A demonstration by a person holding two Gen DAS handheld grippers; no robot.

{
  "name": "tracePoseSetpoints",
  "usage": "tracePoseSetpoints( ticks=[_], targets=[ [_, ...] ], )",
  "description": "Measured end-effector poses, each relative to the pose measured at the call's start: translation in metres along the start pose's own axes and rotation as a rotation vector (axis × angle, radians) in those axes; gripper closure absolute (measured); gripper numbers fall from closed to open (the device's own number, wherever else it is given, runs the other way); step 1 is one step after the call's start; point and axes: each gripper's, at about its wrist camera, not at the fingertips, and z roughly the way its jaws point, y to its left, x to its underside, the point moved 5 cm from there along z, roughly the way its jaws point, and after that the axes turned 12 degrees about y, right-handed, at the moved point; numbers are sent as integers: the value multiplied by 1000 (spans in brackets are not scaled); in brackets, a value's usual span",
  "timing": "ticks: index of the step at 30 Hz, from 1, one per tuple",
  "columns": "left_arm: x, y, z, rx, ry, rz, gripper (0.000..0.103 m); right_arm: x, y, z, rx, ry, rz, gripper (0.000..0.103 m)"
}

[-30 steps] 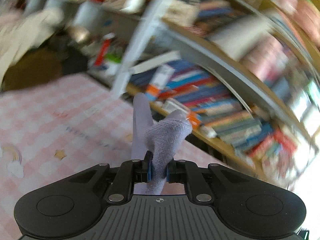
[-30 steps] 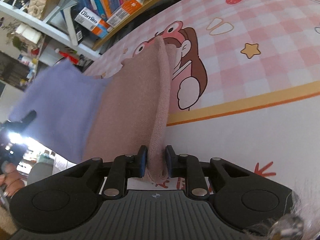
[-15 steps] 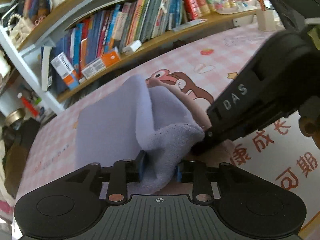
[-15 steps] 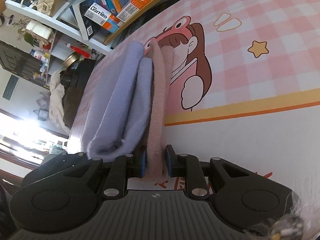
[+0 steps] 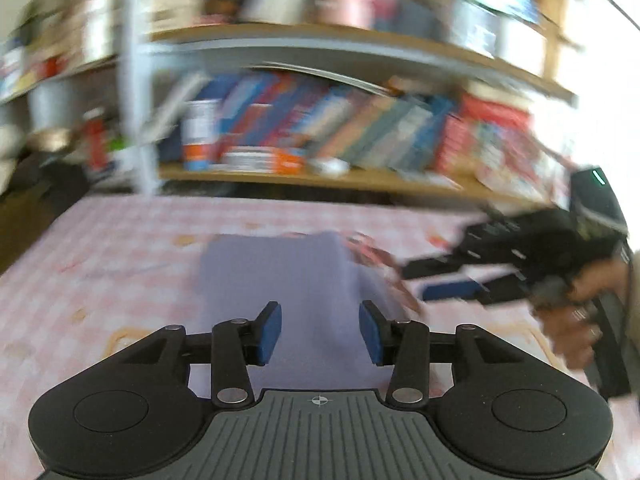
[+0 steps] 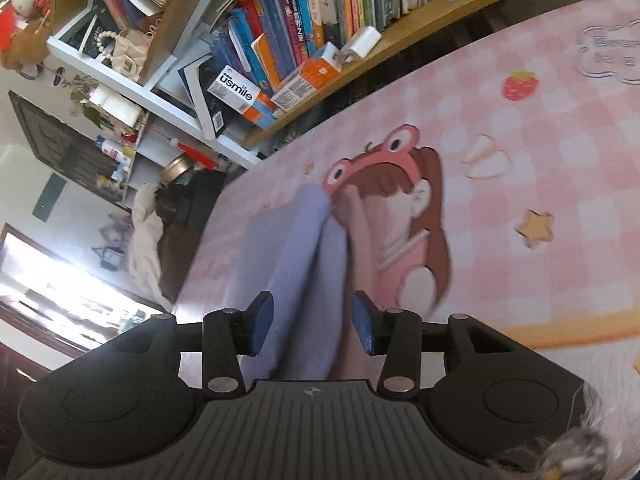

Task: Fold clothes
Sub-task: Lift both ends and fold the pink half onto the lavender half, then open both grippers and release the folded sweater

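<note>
A lilac and pink garment (image 5: 280, 276) lies folded on the pink checked table cover (image 5: 120, 248). In the left wrist view my left gripper (image 5: 320, 334) hangs over its near edge, jaws opening, pads clear of the cloth. My right gripper (image 5: 432, 280) shows at the right of that view, held by a hand (image 5: 576, 312), its blue pads apart. In the right wrist view the garment (image 6: 296, 264) lies in soft folds below my right gripper (image 6: 312, 328), whose jaws are opening and no longer pinch the cloth.
A bookshelf (image 6: 304, 32) packed with books runs along the far edge of the table. A cartoon figure (image 6: 400, 208) is printed on the cover beside the garment. Clutter and a bright window (image 6: 48, 280) are at the left beyond the table.
Both grippers held cloth one second ago. The left carried the lilac layer over the pink one and let go. The right has now released the pink edge; the garment lies folded.
</note>
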Motion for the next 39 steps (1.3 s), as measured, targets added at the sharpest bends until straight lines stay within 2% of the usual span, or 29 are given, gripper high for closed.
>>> tracePoseSetpoints(
  ticks=[3,7,8,9,10,13,14,18,19,21,22,23,27,29,30,32,34,35,37,39],
  targets=[
    [4,6,22,-75,65,25,69,-14,-1,22,12,53,29,57],
    [26,-17,58,-72,177,172,75,-29,4,50,20,94,32,59],
    [32,-23,65,-75,196,202,76,-32,8,55,21,90,16,62],
    [35,-25,66,-83,196,211,76,-35,14,57,21,79,-12,80],
    [36,-27,68,-92,194,216,76,-36,23,53,7,52,-61,86],
    [34,-23,68,-73,201,191,75,-33,55,31,-94,-65,-228,95],
    [35,-22,69,-68,203,190,76,-34,57,28,-77,-90,-245,95],
    [35,-26,68,-87,208,205,74,-42,35,28,122,-120,-169,90],
    [34,-26,68,-89,207,204,74,-42,30,24,124,-127,-150,90],
    [34,-27,67,-87,203,201,74,-33,33,21,85,-84,-159,82],
    [34,-27,66,-82,202,200,73,-28,36,20,63,-57,-166,67],
    [33,-27,67,-79,202,198,73,-21,41,22,49,-19,-188,57],
    [34,-25,68,-71,200,184,73,13,53,46,113,134,-276,58],
    [34,-24,68,-68,199,175,71,25,52,59,161,189,-302,85],
    [33,-24,67,-66,197,171,70,29,53,61,172,195,-325,91],
    [33,-21,65,-57,177,156,70,33,63,46,89,141,-372,93],
    [31,-19,64,-32,176,131,69,34,65,32,36,87,-365,93],
    [32,-19,66,-25,188,129,69,34,59,32,62,77,-343,93],
    [34,-22,69,-22,196,151,69,30,28,49,180,121,-232,93],
    [35,-23,68,-32,196,155,69,29,14,54,143,122,-154,93]
  ],
)
